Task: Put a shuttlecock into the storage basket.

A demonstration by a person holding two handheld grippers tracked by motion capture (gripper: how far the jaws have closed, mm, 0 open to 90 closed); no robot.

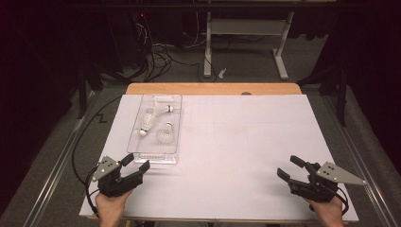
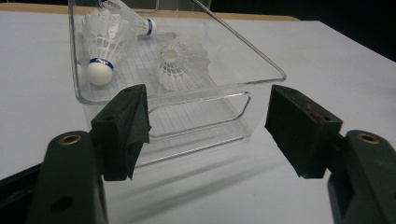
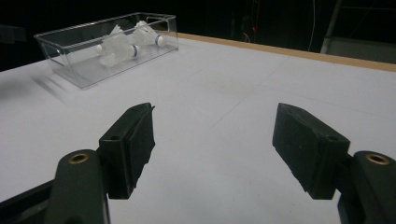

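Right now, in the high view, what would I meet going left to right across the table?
Left gripper → clear tray holding three shuttlecocks → bare white table surface → right gripper.

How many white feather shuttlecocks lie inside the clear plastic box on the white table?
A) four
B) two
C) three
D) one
C: the high view shows three white feather shuttlecocks in the clear plastic box: one near the far end, one along the left wall, and one standing on its cork beside it.
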